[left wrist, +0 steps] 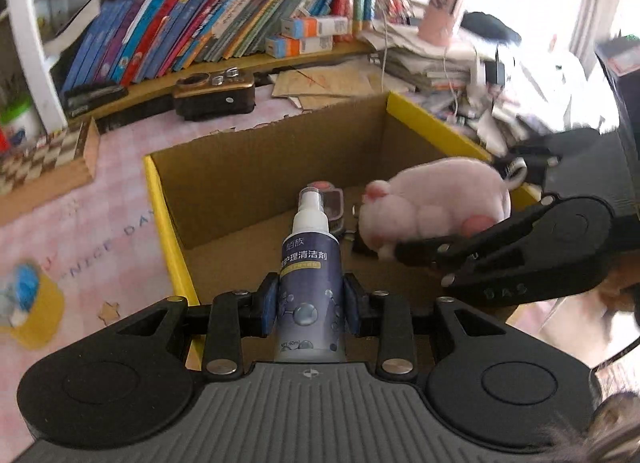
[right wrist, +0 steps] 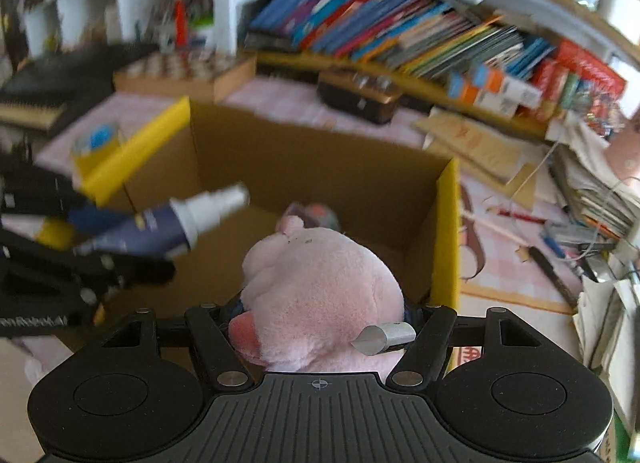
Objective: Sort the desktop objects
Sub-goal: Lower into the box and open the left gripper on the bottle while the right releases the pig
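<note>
Clamped between the blue pads of the left gripper, a small spray bottle with a dark blue label and white nozzle stands upright, held by its lower body over the near rim of an open cardboard box with yellow-edged walls. On the box floor, toward the far wall, lies a small pinkish object that is too hidden to name. To the right, the right gripper reaches in over the box's right side, carrying a pink plush toy. The box sits on a pink checked tablecloth; a roll of yellow tape lies near the cloth's left edge, a chequered wooden board toward the far left corner, and a dark radio-like case just beyond the box. Behind runs a shelf of leaning books, with loose paper piles at the far right.

From the right wrist, the right gripper stands about half open, its fingers pressing the plush toy from both sides above the box. The left gripper's bottle juts in from the left, tilted and blurred. Pencils and paper scraps litter the cloth to the right of the box.
</note>
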Demonstrator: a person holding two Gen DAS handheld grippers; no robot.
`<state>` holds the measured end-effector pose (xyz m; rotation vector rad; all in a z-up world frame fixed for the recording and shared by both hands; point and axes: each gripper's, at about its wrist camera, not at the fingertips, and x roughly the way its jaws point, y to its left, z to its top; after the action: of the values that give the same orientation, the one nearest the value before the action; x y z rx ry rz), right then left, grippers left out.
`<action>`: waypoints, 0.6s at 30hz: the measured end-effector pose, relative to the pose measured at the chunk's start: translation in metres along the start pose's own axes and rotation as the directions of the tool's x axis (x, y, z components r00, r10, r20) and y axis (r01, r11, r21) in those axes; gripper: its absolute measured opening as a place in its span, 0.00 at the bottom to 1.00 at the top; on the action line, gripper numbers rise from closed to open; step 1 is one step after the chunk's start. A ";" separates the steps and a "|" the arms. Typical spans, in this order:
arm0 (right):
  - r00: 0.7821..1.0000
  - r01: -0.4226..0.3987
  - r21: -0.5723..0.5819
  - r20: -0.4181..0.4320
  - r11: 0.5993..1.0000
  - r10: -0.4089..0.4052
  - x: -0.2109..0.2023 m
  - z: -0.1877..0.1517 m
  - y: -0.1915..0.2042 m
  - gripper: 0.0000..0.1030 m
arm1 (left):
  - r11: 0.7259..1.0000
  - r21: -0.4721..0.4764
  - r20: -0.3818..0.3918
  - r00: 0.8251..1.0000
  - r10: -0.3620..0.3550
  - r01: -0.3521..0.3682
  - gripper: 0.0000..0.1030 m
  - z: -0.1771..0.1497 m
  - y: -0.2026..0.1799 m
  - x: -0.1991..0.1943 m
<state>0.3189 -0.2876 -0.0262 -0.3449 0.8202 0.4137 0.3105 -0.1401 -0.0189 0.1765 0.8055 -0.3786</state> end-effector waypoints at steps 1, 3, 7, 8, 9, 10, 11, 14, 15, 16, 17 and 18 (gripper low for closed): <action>1.000 -0.004 -0.017 -0.016 1.000 0.004 0.003 0.000 0.003 0.68 | 1.000 0.021 -0.004 1.000 0.010 -0.010 0.30 0.000 -0.002 0.001; 0.999 -0.014 -0.051 -0.029 0.999 0.013 0.006 0.001 0.009 0.71 | 0.998 0.056 -0.011 0.999 0.030 -0.030 0.30 0.000 -0.005 0.002; 0.999 -0.016 -0.037 -0.038 0.999 0.014 0.006 0.003 0.010 0.74 | 0.998 0.060 0.000 0.999 0.032 -0.032 0.36 -0.001 -0.006 0.002; 0.999 -0.014 -0.033 -0.040 0.999 0.012 0.006 0.002 0.010 0.74 | 0.998 0.053 0.007 0.999 0.034 -0.035 0.38 -0.001 -0.007 0.001; 0.999 -0.007 -0.039 -0.038 0.999 0.005 0.005 0.001 0.010 0.74 | 0.998 0.047 0.014 0.999 0.041 -0.041 0.43 -0.001 -0.007 0.000; 0.999 0.003 -0.042 -0.036 0.999 -0.004 0.003 0.000 0.010 0.75 | 0.998 0.041 0.027 0.999 0.045 -0.046 0.52 -0.002 -0.005 -0.002; 0.999 0.012 -0.042 -0.032 0.999 -0.013 0.002 -0.001 0.011 0.76 | 0.998 0.036 0.040 0.998 0.044 -0.045 0.56 -0.001 -0.005 -0.005; 1.000 0.015 0.000 0.010 1.000 -0.015 -0.008 -0.002 0.008 0.77 | 0.999 0.012 0.111 0.993 0.040 -0.042 0.75 -0.001 -0.001 -0.020; 1.000 0.009 0.021 0.028 1.000 -0.009 -0.014 -0.001 0.007 0.78 | 0.999 0.004 0.137 0.990 0.044 -0.045 0.78 -0.001 -0.001 -0.027; 0.999 0.007 0.039 0.046 0.999 -0.009 -0.019 0.000 0.005 0.80 | 0.999 -0.005 0.157 0.986 0.049 -0.049 0.80 -0.001 -0.001 -0.033; 0.997 0.006 0.062 0.072 0.998 -0.011 -0.027 0.000 0.005 0.80 | 0.999 -0.014 0.172 0.984 0.053 -0.051 0.80 -0.001 0.000 -0.038; 0.996 0.005 0.079 0.092 0.997 -0.012 -0.031 0.002 0.004 0.81 | 0.998 -0.027 0.187 0.981 0.056 -0.052 0.80 -0.001 0.001 -0.044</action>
<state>0.2989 -0.2903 -0.0020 -0.2541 0.7421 0.3854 0.2825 -0.1277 0.0123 0.1399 0.6168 -0.3299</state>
